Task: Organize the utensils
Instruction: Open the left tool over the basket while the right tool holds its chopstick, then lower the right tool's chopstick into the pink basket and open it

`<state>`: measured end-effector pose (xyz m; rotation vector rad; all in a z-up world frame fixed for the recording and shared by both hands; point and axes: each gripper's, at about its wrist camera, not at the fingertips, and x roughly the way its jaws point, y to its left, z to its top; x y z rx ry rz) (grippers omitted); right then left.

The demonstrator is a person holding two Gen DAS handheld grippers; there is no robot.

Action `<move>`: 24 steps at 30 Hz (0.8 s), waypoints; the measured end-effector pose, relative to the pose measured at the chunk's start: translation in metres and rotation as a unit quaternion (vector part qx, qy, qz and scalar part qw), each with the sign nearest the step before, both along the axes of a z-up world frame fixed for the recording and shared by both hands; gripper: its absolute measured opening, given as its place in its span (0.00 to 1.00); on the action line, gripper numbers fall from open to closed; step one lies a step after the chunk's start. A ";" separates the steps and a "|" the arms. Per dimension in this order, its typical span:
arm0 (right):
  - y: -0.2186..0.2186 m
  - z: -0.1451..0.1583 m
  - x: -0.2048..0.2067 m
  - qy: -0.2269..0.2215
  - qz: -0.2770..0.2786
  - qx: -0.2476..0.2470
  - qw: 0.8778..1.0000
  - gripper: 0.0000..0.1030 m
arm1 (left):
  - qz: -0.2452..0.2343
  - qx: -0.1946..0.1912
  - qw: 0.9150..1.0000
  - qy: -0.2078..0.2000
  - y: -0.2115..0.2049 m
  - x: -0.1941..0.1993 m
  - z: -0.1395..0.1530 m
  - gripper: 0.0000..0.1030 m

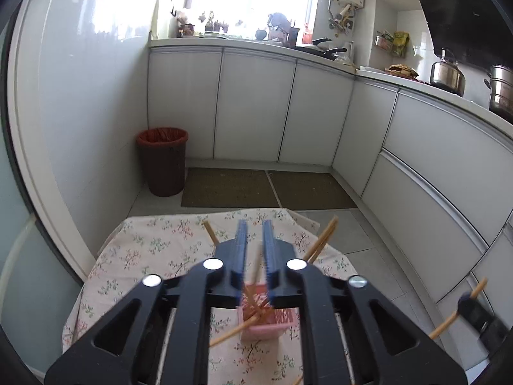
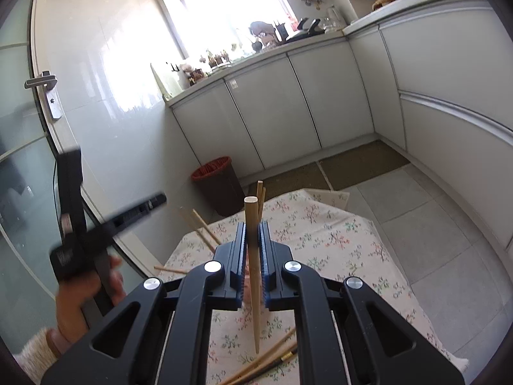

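A pink utensil holder (image 1: 267, 325) stands on the floral tablecloth (image 1: 154, 250) with several wooden chopsticks (image 1: 320, 240) leaning out of it. Just above the holder hovers my left gripper (image 1: 255, 224), jaws slightly apart. A thin blurred chopstick (image 1: 256, 266) shows in the gap, and the pads do not press on it. My right gripper (image 2: 253, 224) is shut on one upright wooden chopstick (image 2: 251, 211), its tip down near the cloth. More chopsticks (image 2: 269, 361) lie loose on the table in front of it. The left gripper (image 2: 96, 224) also appears blurred at the left, held by a hand (image 2: 77, 292).
A red-brown bin (image 1: 162, 160) stands on the floor beyond the table's far left corner, with brown mats (image 1: 269, 187) beside it. White cabinets (image 1: 256, 102) run along the back and right. A glass door with a handle (image 2: 45, 86) is at the left.
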<state>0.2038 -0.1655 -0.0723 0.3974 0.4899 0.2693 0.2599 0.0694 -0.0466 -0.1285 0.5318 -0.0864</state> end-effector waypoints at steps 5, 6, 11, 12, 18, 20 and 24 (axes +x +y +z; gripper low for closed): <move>0.011 0.023 0.018 -0.041 -0.011 -0.002 0.999 0.08 | 0.019 -0.050 0.998 -0.037 0.026 -0.040 0.005 0.43; 0.015 0.028 0.023 -0.049 -0.015 -0.003 0.999 0.08 | 0.026 -0.053 0.997 -0.044 0.030 -0.048 0.007 0.48; 0.035 0.043 0.058 -0.079 -0.032 -0.003 0.996 0.08 | 0.070 -0.059 0.994 -0.051 0.063 -0.077 0.000 0.51; 0.038 0.043 0.063 -0.082 -0.037 -0.003 0.996 0.08 | 0.074 -0.058 0.994 -0.049 0.066 -0.077 -0.002 0.51; 0.061 0.026 0.094 -0.077 -0.052 -0.023 0.995 0.08 | 0.096 -0.059 0.993 -0.028 0.088 -0.073 -0.019 0.51; 0.068 0.012 0.102 -0.065 -0.053 -0.034 0.996 0.08 | 0.097 -0.062 0.993 -0.021 0.092 -0.072 -0.023 0.51; 0.077 -0.009 0.100 -0.052 -0.040 -0.055 0.996 0.14 | 0.095 -0.060 0.994 -0.018 0.095 -0.072 -0.026 0.53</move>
